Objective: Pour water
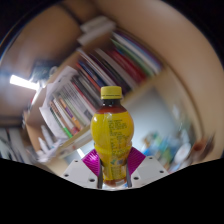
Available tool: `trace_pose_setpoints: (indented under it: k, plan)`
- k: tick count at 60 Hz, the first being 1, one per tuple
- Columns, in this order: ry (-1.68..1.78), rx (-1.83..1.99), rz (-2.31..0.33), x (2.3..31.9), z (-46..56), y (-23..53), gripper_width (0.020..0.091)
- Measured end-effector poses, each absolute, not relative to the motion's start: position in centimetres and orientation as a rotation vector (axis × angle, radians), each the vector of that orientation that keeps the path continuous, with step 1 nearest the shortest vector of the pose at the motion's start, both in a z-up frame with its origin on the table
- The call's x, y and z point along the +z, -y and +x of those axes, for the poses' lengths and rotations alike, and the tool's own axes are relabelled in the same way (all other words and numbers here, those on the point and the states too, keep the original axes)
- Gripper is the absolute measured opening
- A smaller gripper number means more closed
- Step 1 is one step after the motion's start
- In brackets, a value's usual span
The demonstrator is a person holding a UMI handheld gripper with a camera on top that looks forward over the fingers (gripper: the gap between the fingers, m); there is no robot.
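A plastic bottle with a yellow cap and a yellow label stands upright between my fingers, held up off any surface. My gripper is shut on the bottle: both magenta pads press against its lower body from either side. The bottle's base sits just above the white finger mounts. The liquid inside looks yellowish. No cup or other vessel shows in the view.
Behind the bottle a white bookshelf full of books appears strongly tilted. A bright light glows beside it. Cluttered items lie low to the right of the bottle.
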State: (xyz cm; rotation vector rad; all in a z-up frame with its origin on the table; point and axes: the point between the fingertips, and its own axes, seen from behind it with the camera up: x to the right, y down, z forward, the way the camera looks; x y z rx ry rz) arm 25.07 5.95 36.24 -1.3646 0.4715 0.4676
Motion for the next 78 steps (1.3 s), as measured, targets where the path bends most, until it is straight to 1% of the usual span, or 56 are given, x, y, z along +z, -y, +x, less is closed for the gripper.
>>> trace_pose_setpoints:
  k: [2, 5, 7, 9, 12, 16, 19, 23, 27, 29, 37, 38, 40, 41, 46, 48, 52, 54, 57, 59, 63, 72, 78]
  plan:
    - [-0.405, 0.301, -1.337, 38.0, 28.0, -5.3, 0.0336]
    - [-0.339, 0.099, -1.313, 39.4, 31.6, -4.5, 0.0404]
    - [-0.303, 0.001, -1.309, 39.1, 34.2, -4.1, 0.0417]
    - [-0.270, -0.077, -1.325, 37.9, 35.9, -4.3, 0.0416]
    - [-0.249, -0.145, -1.405, 33.9, 38.1, -4.8, 0.0439]
    - [-0.254, -0.160, -1.542, 25.8, 39.9, -5.2, 0.0445]
    - [-0.262, -0.156, -1.624, 20.5, 40.3, -5.6, 0.0445]
    - [-0.233, -0.137, -1.689, 15.0, 40.2, -6.3, 0.0446]
    - [-0.246, -0.135, -1.746, 11.0, 39.5, -6.2, 0.0446]
    - [-0.248, -0.131, -1.767, 9.6, 39.2, -6.3, 0.0445]
    - [-0.223, -0.128, -1.808, 6.4, 38.4, -7.0, 0.0454]
    - [-0.228, -0.125, -1.826, 5.9, 38.3, -6.8, 0.0469]
    - [-0.231, -0.122, -1.788, 6.5, 38.3, -7.1, 0.0458]
    - [-0.228, -0.118, -1.797, 6.1, 38.3, -7.2, 0.0460]
    - [-0.226, -0.126, -1.805, 6.0, 38.2, -7.2, 0.0458]
    - [-0.228, -0.127, -1.811, 6.0, 38.2, -7.2, 0.0470]
    - [-0.225, -0.133, -1.842, 5.8, 38.3, -6.9, 0.0524]
    - [-0.239, -0.148, -1.891, 5.1, 38.5, -6.3, 0.0591]
    - [-0.259, -0.158, -1.962, 4.0, 38.5, -5.1, 0.0753]
    - [-0.262, -0.151, -1.968, 4.3, 38.2, -4.3, 0.0861]
    - [-0.262, -0.145, -1.970, 5.0, 37.4, -2.3, 0.0839]
    - [-0.247, -0.186, -2.004, 6.5, 34.9, 4.3, 0.0847]
    - [-0.255, -0.203, -2.013, 8.2, 32.2, 9.5, 0.0847]
